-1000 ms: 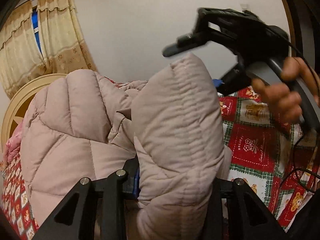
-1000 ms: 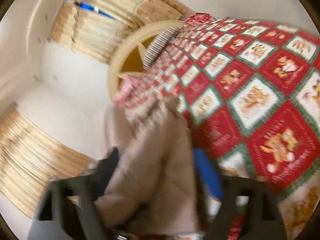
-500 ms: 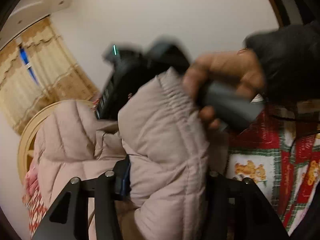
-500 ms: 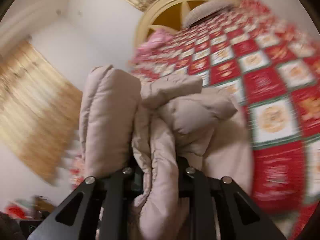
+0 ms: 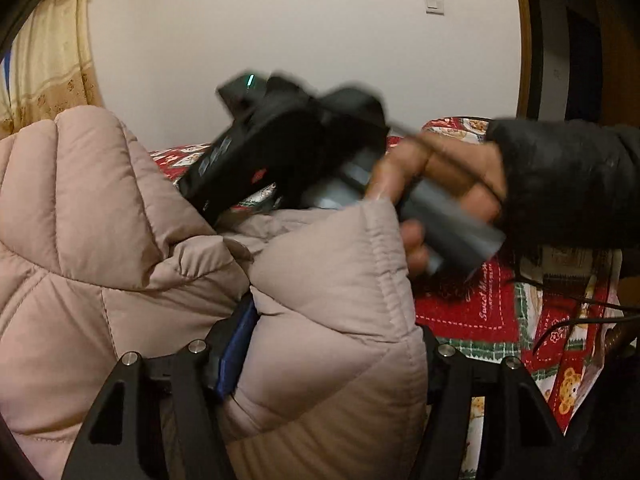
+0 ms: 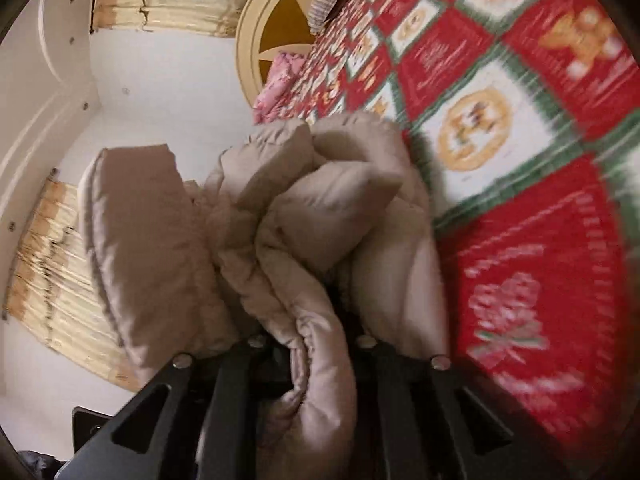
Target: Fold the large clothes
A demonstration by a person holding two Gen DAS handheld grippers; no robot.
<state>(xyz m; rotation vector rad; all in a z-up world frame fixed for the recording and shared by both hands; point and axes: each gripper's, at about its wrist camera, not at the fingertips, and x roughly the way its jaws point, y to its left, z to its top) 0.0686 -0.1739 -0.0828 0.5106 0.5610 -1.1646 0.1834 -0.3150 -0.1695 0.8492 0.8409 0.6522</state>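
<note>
A large beige quilted puffer jacket (image 5: 100, 240) is held up above the bed. My left gripper (image 5: 328, 340) is shut on a thick padded fold of the jacket; the fabric hides its fingertips. My right gripper (image 6: 316, 344) is shut on a bunched edge of the same jacket (image 6: 288, 216), which fills the gap between its fingers. The right gripper's black body (image 5: 280, 148) and the hand holding it show in the left wrist view, close above the jacket, blurred by motion.
The bed carries a red, green and white patchwork quilt (image 6: 520, 140) with bear pictures, also in the left wrist view (image 5: 492, 308). A round cream headboard (image 6: 280, 20), a pink pillow (image 6: 280, 84) and yellow curtains (image 5: 48, 60) lie beyond. A black cable (image 5: 580, 312) hangs at right.
The right gripper swung across above the jacket from upper right toward the middle. The jacket is bunched more between the two grippers, and both views have tilted.
</note>
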